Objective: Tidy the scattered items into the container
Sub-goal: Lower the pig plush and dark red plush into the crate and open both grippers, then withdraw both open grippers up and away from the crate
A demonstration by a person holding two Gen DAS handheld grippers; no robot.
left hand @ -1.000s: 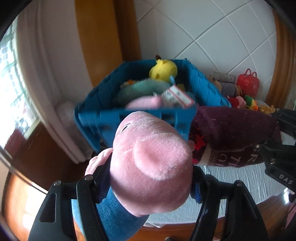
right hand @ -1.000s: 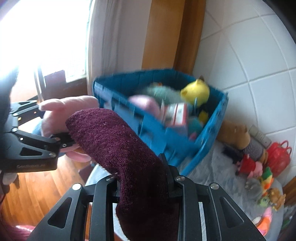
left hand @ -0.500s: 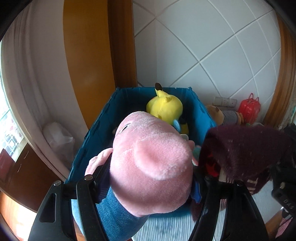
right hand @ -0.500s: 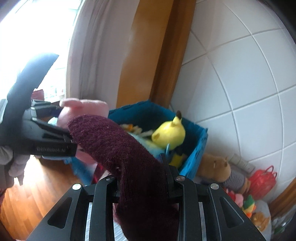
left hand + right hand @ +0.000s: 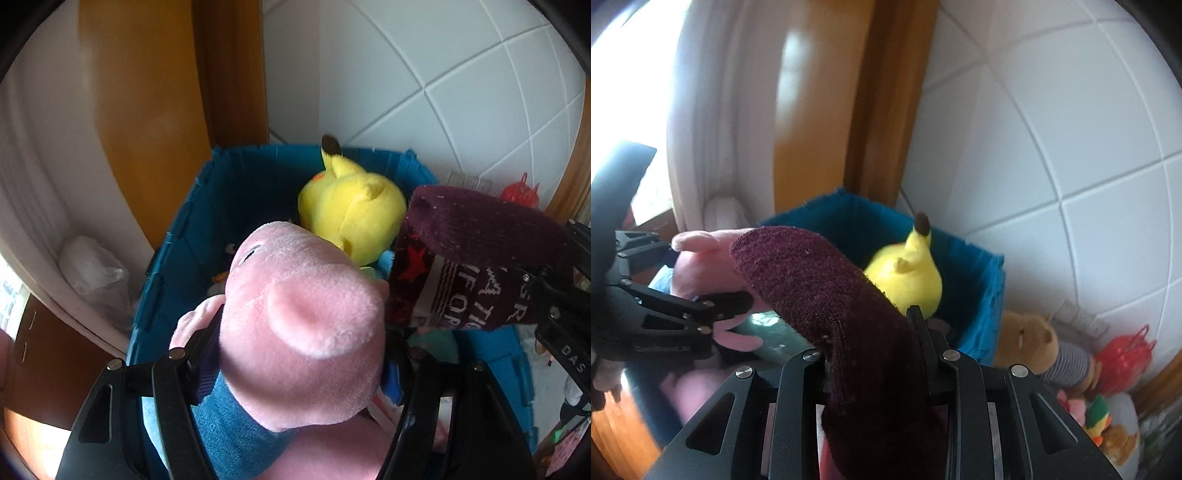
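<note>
My left gripper (image 5: 295,354) is shut on a pink pig plush (image 5: 306,325) with a blue body and holds it over the near part of the blue bin (image 5: 184,258). My right gripper (image 5: 875,350) is shut on a maroon sock (image 5: 827,291) with white lettering, held over the bin's right side; the sock also shows in the left wrist view (image 5: 476,258). A yellow plush (image 5: 351,214) with a dark-tipped ear lies in the bin, with other toys under it. The left gripper and pig show in the right wrist view (image 5: 701,273).
The blue bin (image 5: 982,291) stands in a corner against a white tiled wall (image 5: 1071,147) and a wooden door frame (image 5: 147,110). A brown plush (image 5: 1030,339), a red toy basket (image 5: 1126,350) and several small toys lie right of it. A white curtain (image 5: 720,110) hangs left.
Both grippers have moved forward and over the bin with their loads. The bin now lies below the pig and the sock, and the yellow plush looks closer.
</note>
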